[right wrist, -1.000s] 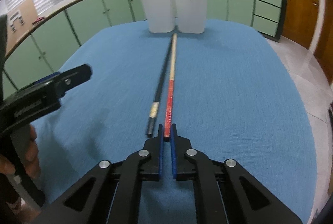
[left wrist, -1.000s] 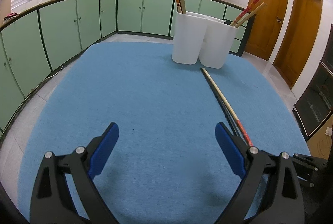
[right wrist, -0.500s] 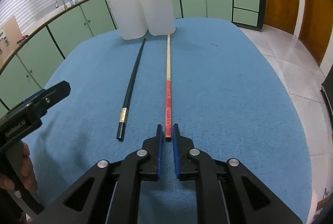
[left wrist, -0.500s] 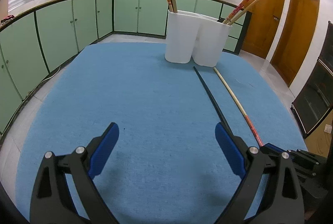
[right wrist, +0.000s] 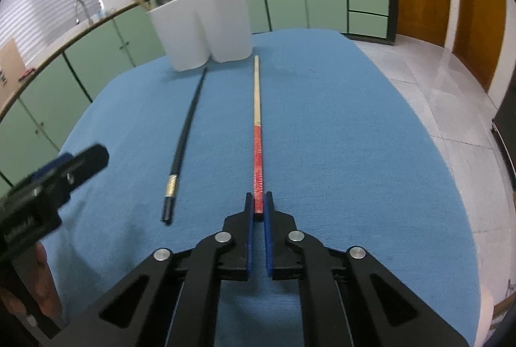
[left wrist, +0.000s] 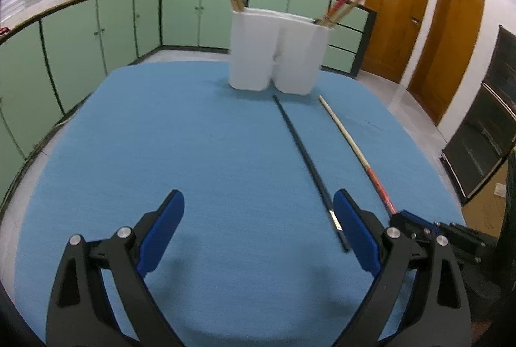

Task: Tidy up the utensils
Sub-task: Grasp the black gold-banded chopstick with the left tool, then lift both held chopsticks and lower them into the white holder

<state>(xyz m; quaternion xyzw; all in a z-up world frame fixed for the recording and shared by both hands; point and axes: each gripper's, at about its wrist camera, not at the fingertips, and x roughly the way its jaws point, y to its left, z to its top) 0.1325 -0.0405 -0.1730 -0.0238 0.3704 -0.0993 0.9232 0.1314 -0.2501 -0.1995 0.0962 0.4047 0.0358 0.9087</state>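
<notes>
My right gripper (right wrist: 258, 208) has its jaws closing on the red end of a red-and-wood chopstick (right wrist: 257, 134), whose pale tip reaches toward the white two-part holder (right wrist: 206, 24). The pads press on that end. A black chopstick (right wrist: 185, 134) lies loose on the blue cloth to its left. In the left wrist view my left gripper (left wrist: 258, 227) stands open and empty above the cloth. The black chopstick (left wrist: 306, 160) ends just inside its right finger (left wrist: 354, 231). The red-and-wood chopstick (left wrist: 354, 147) runs to the right of that finger, and the holder (left wrist: 277, 53) stands at the back.
The holder keeps several chopsticks upright or leaning in both parts. The blue cloth (left wrist: 161, 137) covers the table, which drops off to tiled floor (right wrist: 451, 82) on the right. Green cabinets (left wrist: 80, 40) ring the room, and wooden doors (left wrist: 451, 34) stand at the right.
The red-and-wood chopstick, held at its near end, has swung right, away from the black one they lay against. The left gripper has shifted so the black chopstick's end lies by its right finger.
</notes>
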